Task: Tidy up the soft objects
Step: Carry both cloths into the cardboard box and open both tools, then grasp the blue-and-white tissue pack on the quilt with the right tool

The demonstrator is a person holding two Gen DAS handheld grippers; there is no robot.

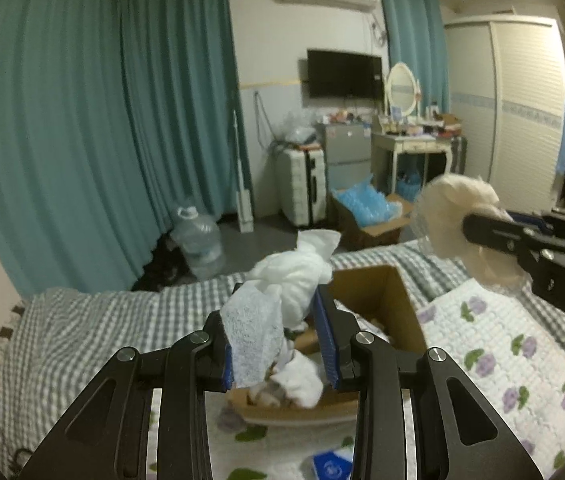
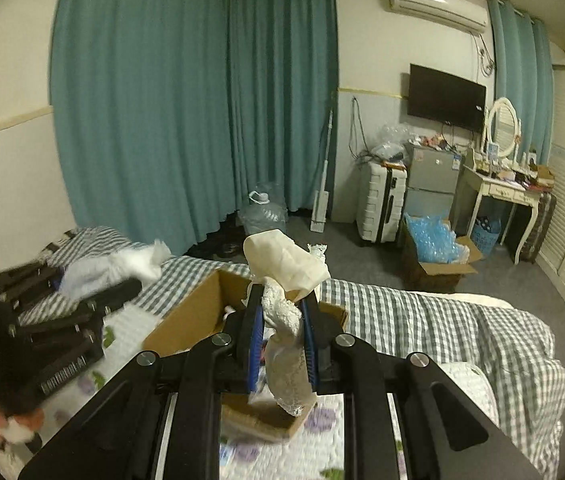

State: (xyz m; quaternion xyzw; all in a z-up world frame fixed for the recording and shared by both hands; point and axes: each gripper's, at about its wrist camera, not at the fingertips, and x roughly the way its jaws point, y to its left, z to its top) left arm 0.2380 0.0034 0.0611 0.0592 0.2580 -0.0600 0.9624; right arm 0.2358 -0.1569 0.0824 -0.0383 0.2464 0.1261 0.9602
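Teal curtains [image 2: 202,100] hang along the far walls of this bedroom, with a dark flat television [image 2: 446,96] beside a white dressing table [image 2: 498,188]. Nearer, a bed lies under a grey-and-white checked blanket [image 1: 94,328] and a white quilt printed with purple flowers [image 1: 494,344], and an open brown cardboard box [image 1: 386,300] sits on the quilt with pale soft pieces inside. Above that box the left gripper [image 1: 278,340] is clenched on a bundle of thin white cloth [image 1: 282,284], which bulges up past its blue-padded fingers [image 1: 328,340]. The right gripper [image 2: 282,344] is clamped on a cream fabric piece with a lace edge [image 2: 286,276], held up over the same box; seen from the left wrist, it looks like a fluffy cream lump. Both bundles hang clear of the box rim.
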